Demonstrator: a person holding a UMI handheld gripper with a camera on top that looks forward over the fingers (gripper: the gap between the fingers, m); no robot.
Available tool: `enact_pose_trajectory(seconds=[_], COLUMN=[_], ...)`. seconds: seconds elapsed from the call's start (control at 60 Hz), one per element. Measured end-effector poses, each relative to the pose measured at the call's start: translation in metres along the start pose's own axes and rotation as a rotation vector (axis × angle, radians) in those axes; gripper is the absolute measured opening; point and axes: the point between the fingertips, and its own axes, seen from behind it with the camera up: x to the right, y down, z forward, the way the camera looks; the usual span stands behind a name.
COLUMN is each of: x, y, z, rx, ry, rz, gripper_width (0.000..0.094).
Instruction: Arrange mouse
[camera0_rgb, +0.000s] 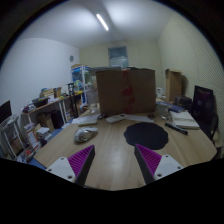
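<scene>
Open tool (113, 160) hovers over desk (112, 168), mouse (86, 135) ahead beside mat (146, 134).

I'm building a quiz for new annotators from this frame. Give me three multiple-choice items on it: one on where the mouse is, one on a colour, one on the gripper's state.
1. Where does the mouse lie?
A. on the round mouse pad
B. on the wooden table, apart from the mouse pad
C. between the fingers

2. What colour is the round mouse pad?
A. black
B. white
C. yellow

3. How does the gripper stand?
A. shut on the mouse
B. shut on the mouse pad
C. open, holding nothing

Answers:
1. B: the mouse rests on the bare table, beyond the fingers and to one side of the pad, with table showing between them.
2. A: the pad is a dark black disc against the light wood.
3. C: the two magenta pads stand well apart with only table between them.
</scene>
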Motion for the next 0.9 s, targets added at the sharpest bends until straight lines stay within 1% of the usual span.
enact_pose_trajectory(seconds=[0.133,0.15,0.383,0.6,0.667,0.8,0.833,0.9], x=[-0.025,-0.036,-0.097,-0.149,-0.155,-0.152,-0.151,-0.149], y=[0.007,0.006,0.015,0.030,0.030,0.041,0.036,0.035], z=[0.009,0.021,0.068,0.115,0.127,0.152,0.160,0.174], rx=[-0.039,-0.044,-0.138,-0.235,-0.252,-0.316,-0.301,-0.307], ry=[-0.051,-0.057,-0.153,-0.203,-0.188,-0.129,-0.116,-0.089], rz=[-0.022,-0.028,-0.055,-0.082,-0.090,-0.079,-0.085,-0.096], gripper_width=[0.0828,0.0832,0.0834,0.0841,0.0850,0.0851,0.0840,0.0837])
